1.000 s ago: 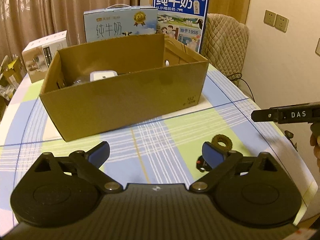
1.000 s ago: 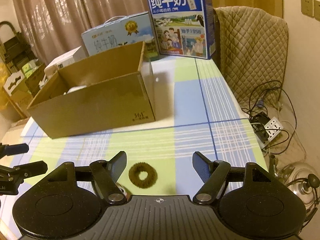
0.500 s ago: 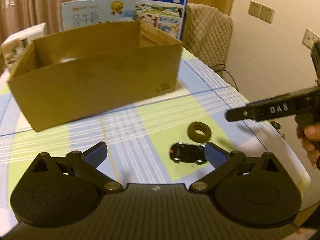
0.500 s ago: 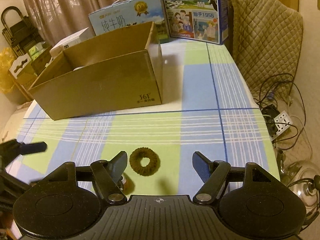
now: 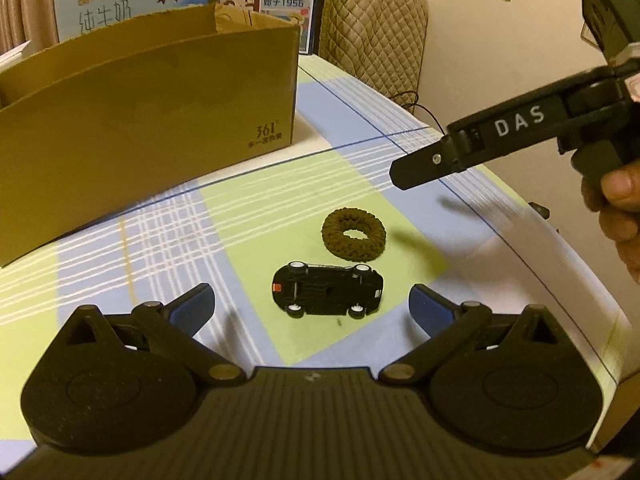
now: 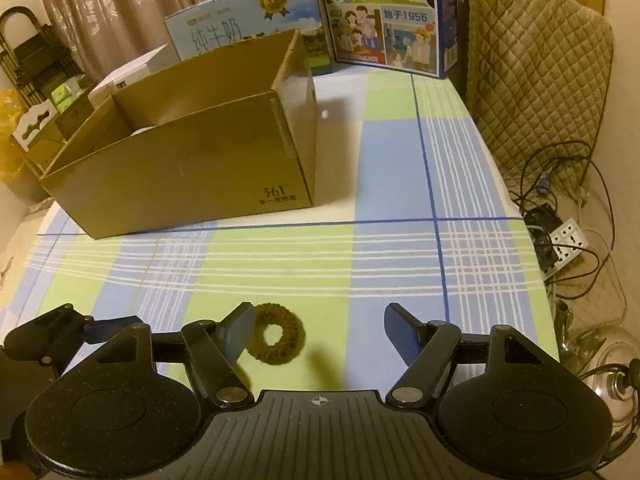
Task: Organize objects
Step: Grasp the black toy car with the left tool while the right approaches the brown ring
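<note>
Brown cardboard forms the open box (image 6: 192, 168), which stands toward the far left part of the surface (image 6: 400, 168), a top covered in a blue, green and white plaid cloth. Two loose items lie near the front edge of the surface, well apart from the box: a black toy car (image 5: 328, 290) resting upside down with its wheels up, and a brown fuzzy ring (image 5: 354, 234) just beyond it, close to but not touching the car.

Left hand-held gripper (image 5: 312, 304): jaws wide open, nothing held. The toy car lies between and slightly ahead of the two blue pads, untouched.

Right hand-held gripper (image 6: 320, 334): jaws about two-thirds open, nothing held. The fuzzy ring lies just beside its left pad, inside the gap; contact cannot be confirmed. A person's hand (image 5: 620, 216) holds this tool at the right edge of the left wrist view.

Step in hand, as judged: approach for pick-up, one item per hand-held gripper. The box appears to be the destination.

Next move calls for:
1. Lowering each tool until the pads flank its item.
2. Shifting the right tool sideways to centre the ring.
3. Closing across the car's narrow width.
</note>
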Demonstrator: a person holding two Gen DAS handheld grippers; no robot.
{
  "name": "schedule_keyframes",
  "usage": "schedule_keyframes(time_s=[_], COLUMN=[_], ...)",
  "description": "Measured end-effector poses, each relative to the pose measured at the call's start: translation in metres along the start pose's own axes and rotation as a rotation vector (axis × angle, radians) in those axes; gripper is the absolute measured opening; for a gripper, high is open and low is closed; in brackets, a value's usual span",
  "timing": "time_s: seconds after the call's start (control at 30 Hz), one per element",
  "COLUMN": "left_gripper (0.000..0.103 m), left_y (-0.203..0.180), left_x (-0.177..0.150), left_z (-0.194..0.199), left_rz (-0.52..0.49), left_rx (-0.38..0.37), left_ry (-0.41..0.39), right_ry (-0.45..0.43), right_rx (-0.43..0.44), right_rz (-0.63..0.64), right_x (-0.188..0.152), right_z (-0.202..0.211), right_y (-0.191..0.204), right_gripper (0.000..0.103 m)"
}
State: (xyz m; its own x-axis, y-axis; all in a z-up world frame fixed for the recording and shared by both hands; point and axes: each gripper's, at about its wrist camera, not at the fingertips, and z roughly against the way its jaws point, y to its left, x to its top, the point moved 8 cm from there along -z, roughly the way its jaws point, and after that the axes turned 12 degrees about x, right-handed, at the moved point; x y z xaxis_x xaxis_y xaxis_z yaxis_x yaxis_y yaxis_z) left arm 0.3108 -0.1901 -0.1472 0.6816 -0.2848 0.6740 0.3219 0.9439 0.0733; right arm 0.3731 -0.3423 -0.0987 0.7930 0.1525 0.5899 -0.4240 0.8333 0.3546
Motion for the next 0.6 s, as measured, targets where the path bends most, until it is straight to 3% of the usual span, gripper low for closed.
schedule_keyframes(time_s=[0.27,0.43,0.53,0.6], left_gripper=[0.099,0.092,0.084,0.066], left_y=[-0.01,-0.01,-0.01,-0.009], left_x=[-0.002,-0.001,0.001,0.001], left_z=[-0.017,-0.022,-0.025,-0.025], left_rz=[-0.009,-0.003,-0.01,-0.016], left_rx=[0.006,0.01,0.021,0.024], left_ry=[0.026,0.022,0.017,0.02], right_ry=[0.017,0.022,0.026,0.03], right_rx=[-0.007,-0.005,-0.006,-0.007], right_rz=[0.005,0.011,0.011,0.014], right_x=[-0.002,-0.003,-0.004,-0.005], right_z=[-0.003,-0.004,-0.004,-0.005], right_y=[-0.003,-0.001,-0.001,-0.002], right_gripper=[0.069,0.069,0.069,0.069])
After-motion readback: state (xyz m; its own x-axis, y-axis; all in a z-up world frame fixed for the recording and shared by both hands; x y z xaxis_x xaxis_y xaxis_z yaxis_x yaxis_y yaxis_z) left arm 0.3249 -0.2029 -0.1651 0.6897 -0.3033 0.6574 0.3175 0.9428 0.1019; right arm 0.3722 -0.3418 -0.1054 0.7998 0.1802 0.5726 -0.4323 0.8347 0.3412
